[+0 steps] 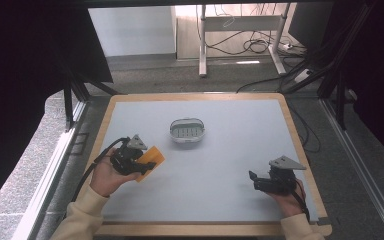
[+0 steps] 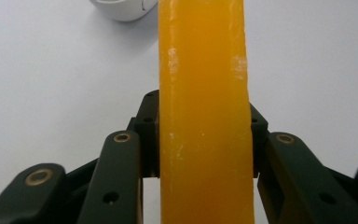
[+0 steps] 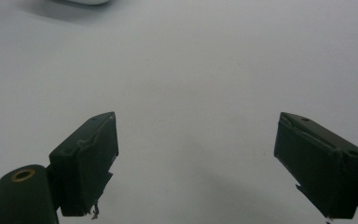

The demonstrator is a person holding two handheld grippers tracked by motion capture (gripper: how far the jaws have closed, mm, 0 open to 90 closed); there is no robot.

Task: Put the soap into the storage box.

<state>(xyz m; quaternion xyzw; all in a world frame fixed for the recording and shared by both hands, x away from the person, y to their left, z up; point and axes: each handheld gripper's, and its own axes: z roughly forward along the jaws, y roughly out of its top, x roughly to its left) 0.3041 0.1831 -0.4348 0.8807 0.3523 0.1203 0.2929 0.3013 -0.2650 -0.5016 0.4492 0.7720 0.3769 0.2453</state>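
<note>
At far left of the high view, a person's left hand (image 1: 105, 176) holds the left gripper (image 1: 141, 163) low over the pale grey table (image 1: 230, 170), near its left edge. Its jaws are pressed against an orange soap bar (image 1: 150, 161), one on each broad face, so the bar stands on edge betw. them. From the left gripper view the bar (image 2: 204, 116) runs straight up the frame, long axis in line w/ the jaws, far end aimed toward the white soap dish (image 2: 121, 9) at top left. From above, that same end angles up and to the right, toward the dish (image 1: 187, 130), which sits near table centre, apart from the bar. Whether the bar's lower edge touches the table can't be told.

Handling, as a judgement: the bar looks solid and stiff, fairly light, w/ a waxy, glossy skin and a few whitish scuffs; prob. slippery, and hard squeezing could dent it. Best grip is across the flat broad faces near mid-length, as now, not on the narrow rounded edges.

Moving right, the table is bare past the dish. At lower right, the person's right hand (image 1: 289, 200) holds the right gripper (image 1: 254, 181) well apart from the bar, pointing left. Its own view shows the jaws spread wide w/ nothing betw. them, just grey table (image 3: 191, 93).
</note>
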